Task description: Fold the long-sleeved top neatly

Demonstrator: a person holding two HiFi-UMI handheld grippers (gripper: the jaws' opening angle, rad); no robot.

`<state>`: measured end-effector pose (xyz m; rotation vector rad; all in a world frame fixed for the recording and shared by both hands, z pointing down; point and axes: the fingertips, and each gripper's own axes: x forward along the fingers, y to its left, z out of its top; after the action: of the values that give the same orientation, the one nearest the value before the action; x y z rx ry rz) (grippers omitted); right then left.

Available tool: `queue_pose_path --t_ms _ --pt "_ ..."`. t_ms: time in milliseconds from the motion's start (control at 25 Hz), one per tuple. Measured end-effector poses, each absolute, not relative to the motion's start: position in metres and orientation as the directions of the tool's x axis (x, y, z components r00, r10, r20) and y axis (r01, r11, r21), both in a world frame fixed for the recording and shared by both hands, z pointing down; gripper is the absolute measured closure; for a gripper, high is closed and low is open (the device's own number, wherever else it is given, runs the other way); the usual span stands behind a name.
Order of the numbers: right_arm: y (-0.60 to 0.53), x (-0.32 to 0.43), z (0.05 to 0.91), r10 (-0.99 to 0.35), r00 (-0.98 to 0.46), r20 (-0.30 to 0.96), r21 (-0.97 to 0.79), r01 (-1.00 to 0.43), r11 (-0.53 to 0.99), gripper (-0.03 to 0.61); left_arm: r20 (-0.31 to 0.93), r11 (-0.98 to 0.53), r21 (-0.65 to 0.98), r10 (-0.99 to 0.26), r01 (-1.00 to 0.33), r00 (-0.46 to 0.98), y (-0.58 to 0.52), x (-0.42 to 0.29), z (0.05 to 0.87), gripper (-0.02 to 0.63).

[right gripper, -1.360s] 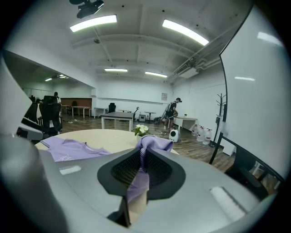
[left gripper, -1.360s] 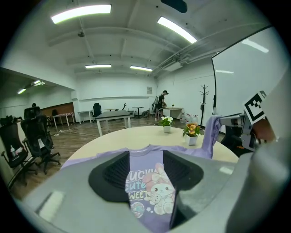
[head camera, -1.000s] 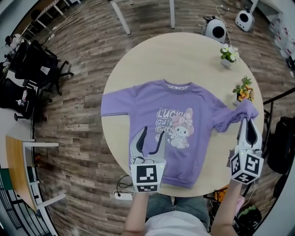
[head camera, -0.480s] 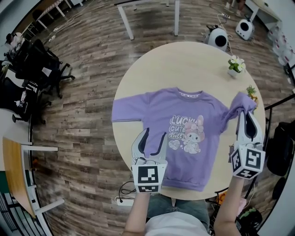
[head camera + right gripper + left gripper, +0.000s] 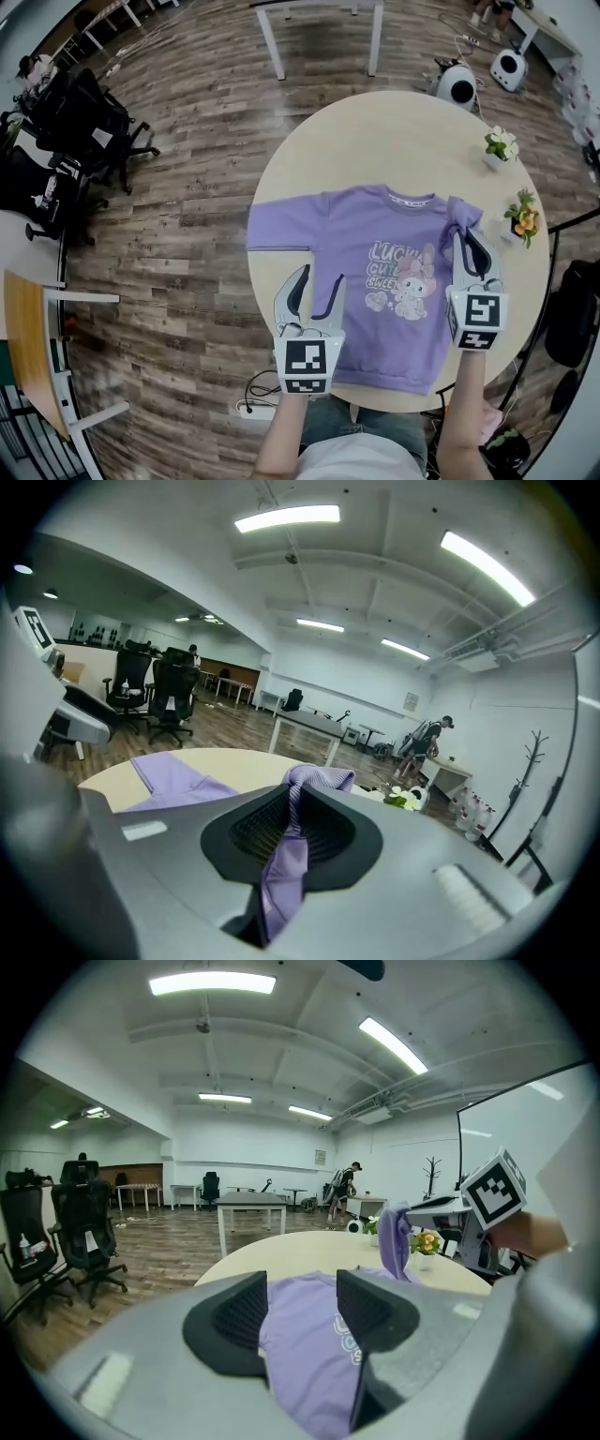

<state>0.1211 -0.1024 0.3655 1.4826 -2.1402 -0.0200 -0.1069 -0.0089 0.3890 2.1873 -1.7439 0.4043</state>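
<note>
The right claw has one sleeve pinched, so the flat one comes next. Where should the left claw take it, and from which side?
Probably the cuff end of the flat sleeve, coming in from the table's left rim. It lies spread flat, its end by that rim, so the open left claw could slide one jaw under the edge.

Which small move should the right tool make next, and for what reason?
Probably carry the cuff over the chest print and lower it: the right tool is shut on it, raised above the purple top's edge, so the sleeve is not yet folded in.
</note>
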Motion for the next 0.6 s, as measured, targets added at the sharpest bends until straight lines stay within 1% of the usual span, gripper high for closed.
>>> queue_pose_path --t_ms 280,600 --pt "-0.110 0.078 0.408 -0.818 -0.289 0.497 0.291 -0.833 0.471 0.518 0.425 -0.190 0.083 -0.881 -0.978 0.207 -0.009 -0.127 0.398 0.393" --pt "-0.122 0.045 0.470 -0.752 -0.286 0.593 0.246 -0.825 0.508 0.517 0.454 -0.175 0.097 -0.868 -0.980 0.200 -0.014 -0.142 0.413 0.393"
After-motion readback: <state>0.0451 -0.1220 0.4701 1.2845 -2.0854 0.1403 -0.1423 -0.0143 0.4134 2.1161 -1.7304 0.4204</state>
